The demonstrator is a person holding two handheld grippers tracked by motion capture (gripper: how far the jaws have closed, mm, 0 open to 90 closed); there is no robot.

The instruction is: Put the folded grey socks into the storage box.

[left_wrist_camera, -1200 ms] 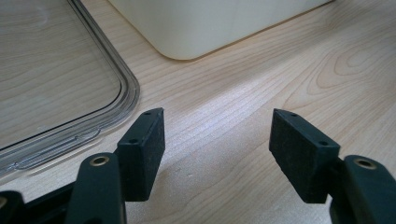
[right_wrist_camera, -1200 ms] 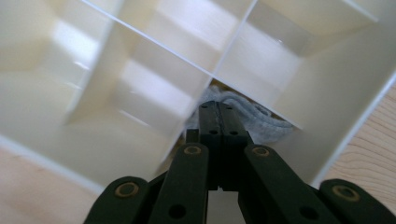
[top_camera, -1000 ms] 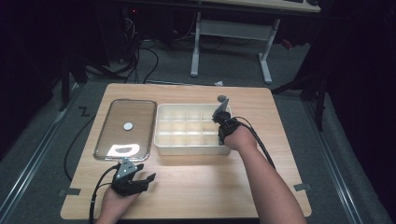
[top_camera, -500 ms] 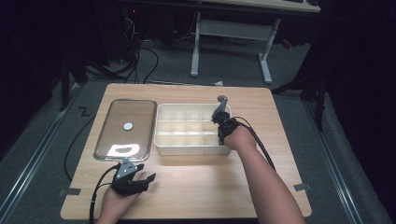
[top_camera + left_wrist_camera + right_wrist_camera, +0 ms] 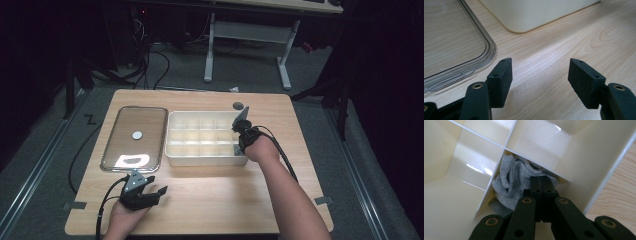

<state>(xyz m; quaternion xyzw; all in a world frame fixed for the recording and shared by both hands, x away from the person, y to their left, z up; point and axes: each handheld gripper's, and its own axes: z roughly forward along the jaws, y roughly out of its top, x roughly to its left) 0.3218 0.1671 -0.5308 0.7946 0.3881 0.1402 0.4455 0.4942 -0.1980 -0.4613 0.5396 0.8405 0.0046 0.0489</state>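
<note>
Sock lies bunched in a corner cell of the tray, your right claw pressed together against it, your left claw apart over the counter.

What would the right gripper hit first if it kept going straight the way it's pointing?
Most likely the grey sock bunched in a corner compartment of the cream divided box. The right gripper has its jaws shut just over or against it; contact is unclear.

No legible text, labels or signs.

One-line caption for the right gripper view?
Right gripper, jaws shut, pressing a grey sock into a compartment of the cream divided box.
</note>
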